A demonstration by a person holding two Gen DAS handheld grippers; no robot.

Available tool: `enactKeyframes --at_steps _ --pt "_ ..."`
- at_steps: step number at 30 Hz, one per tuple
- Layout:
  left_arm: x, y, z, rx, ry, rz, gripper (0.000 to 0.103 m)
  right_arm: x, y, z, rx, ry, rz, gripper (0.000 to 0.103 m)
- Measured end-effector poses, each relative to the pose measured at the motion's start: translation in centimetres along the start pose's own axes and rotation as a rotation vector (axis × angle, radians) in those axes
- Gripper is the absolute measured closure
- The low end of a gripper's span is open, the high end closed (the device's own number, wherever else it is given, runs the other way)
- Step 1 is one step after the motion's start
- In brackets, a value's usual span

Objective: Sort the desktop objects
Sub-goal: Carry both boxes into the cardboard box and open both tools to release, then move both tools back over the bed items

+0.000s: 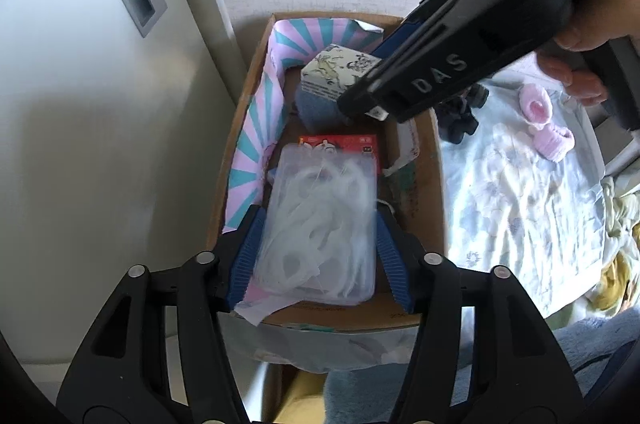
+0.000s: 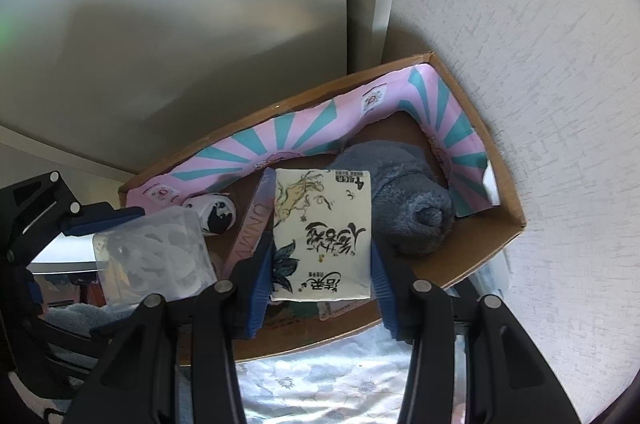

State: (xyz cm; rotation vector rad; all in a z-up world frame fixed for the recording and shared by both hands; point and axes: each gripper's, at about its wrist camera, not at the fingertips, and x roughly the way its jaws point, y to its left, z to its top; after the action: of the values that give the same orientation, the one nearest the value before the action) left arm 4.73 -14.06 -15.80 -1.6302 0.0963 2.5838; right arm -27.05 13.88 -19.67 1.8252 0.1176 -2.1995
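Observation:
My left gripper (image 1: pixel 318 224) is shut on a clear plastic box of white plastic pieces (image 1: pixel 320 228) and holds it over the near end of a cardboard box (image 1: pixel 228 160). The clear box also shows in the right wrist view (image 2: pixel 156 256). My right gripper (image 2: pixel 322 248) is shut on a cream tissue pack with black calligraphy (image 2: pixel 322 232) and holds it over the middle of the cardboard box (image 2: pixel 480 256). In the left wrist view the pack (image 1: pixel 332 72) sits at the right gripper's tip. A pink and teal striped bag (image 2: pixel 288 136) lines the box wall.
Inside the box lie a grey plush item (image 2: pixel 404 192), a red card pack (image 1: pixel 340 144), a pink carton (image 2: pixel 250 228) and a black-and-white rolled item (image 2: pixel 214 214). Pink baby socks (image 1: pixel 544 124) and a dark toy (image 1: pixel 460 116) lie on floral bedding (image 1: pixel 520 208). A cabinet (image 1: pixel 100 104) stands left.

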Motion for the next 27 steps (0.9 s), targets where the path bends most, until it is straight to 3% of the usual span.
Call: enactKeyframes --at_steps 2,3,5,8,14,20,27 --pt "-0.8 -0.3 -0.1 0.003 -0.05 0.014 0.001 -0.1 -0.4 -0.1 0.028 -0.017 0.02 0.056" --pt "-1.4 -0.5 -0.2 0.011 -0.091 0.017 0.0 -0.2 -0.7 -0.2 0.047 -0.027 0.037 0.049" --pt "-1.6 -0.7 -0.1 0.019 -0.093 0.007 0.0 -0.7 -1.4 -0.4 0.089 -0.05 0.086 0.001" --pt "-1.5 -0.8 -0.2 0.025 -0.087 0.007 0.0 -1.5 -1.7 -0.7 0.106 -0.085 0.126 0.0" --pt "-1.5 -0.6 -0.2 0.002 -0.1 -0.006 0.0 -4.0 -1.5 -1.4 0.09 -0.154 0.05 0.0" --pt "-2.2 -0.3 0.1 -0.012 -0.099 -0.024 0.0 -5.3 -1.4 -3.0 0.083 -0.172 0.049 0.0" --pt "-3.1 -1.8 0.6 0.076 -0.085 -0.065 0.0 -7.8 -1.2 -6.7 0.089 -0.232 0.051 0.0"
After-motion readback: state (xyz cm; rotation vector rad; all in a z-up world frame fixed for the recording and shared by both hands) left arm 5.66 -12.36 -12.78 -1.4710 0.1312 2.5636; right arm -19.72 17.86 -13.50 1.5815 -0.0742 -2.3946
